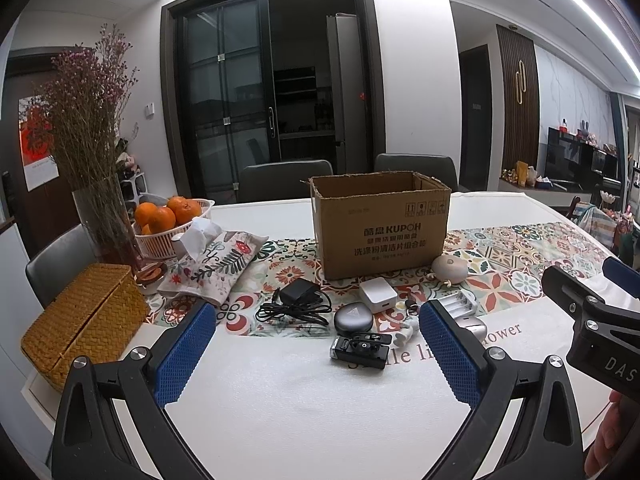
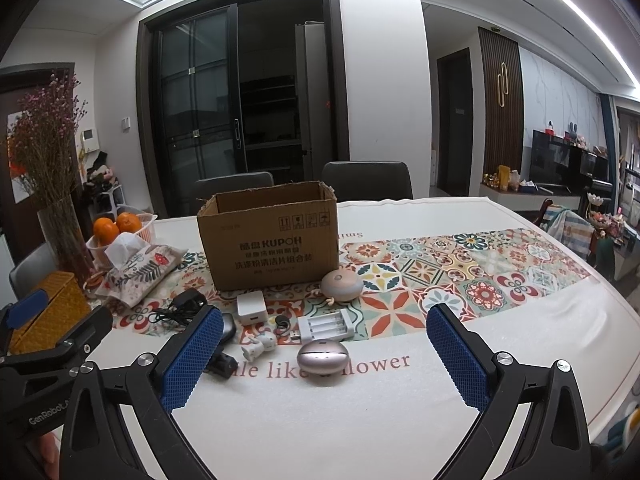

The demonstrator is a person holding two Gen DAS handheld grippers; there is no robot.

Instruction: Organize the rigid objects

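Both claws spread wide, nothing held, hovering over the near bare part of the worktop [image 2: 320, 420].

Left claw [image 1: 318, 354]: fingers frame the left half of the clutter. Directly ahead between the fingers: black clip device [image 1: 362, 350], closest item, then grey round case [image 1: 353, 317] just behind it. Black adapter with coiled cable [image 1: 298, 304] sits ahead-left of centre. White cube charger [image 1: 378, 295] further back, near the box. White battery charger [image 1: 458, 302] and pink oval case [image 1: 472, 326] are partly hidden behind the right finger.

Right claw [image 2: 324, 360]: pink oval case [image 2: 322, 357] sits between the fingers, closest, nearer the left one. White battery charger [image 2: 326, 325] just behind it, a small USB stick [image 2: 293, 335] at its left end. Small white figurine [image 2: 259, 346] lies left of the oval case, near the left finger. White cube charger [image 2: 251, 307] behind that. Beige round gadget [image 2: 341, 286] sits at the front right corner of the box.

Open cardboard box [image 2: 272, 236] stands upright on the patterned runner [image 2: 460, 276], behind all the small items, well ahead of both claws. Inside not visible.

Left edge of worktop: wicker box [image 1: 84, 320], fabric tissue cover [image 1: 216, 264], basket of oranges [image 1: 172, 220], vase of dried flowers [image 1: 104, 224].
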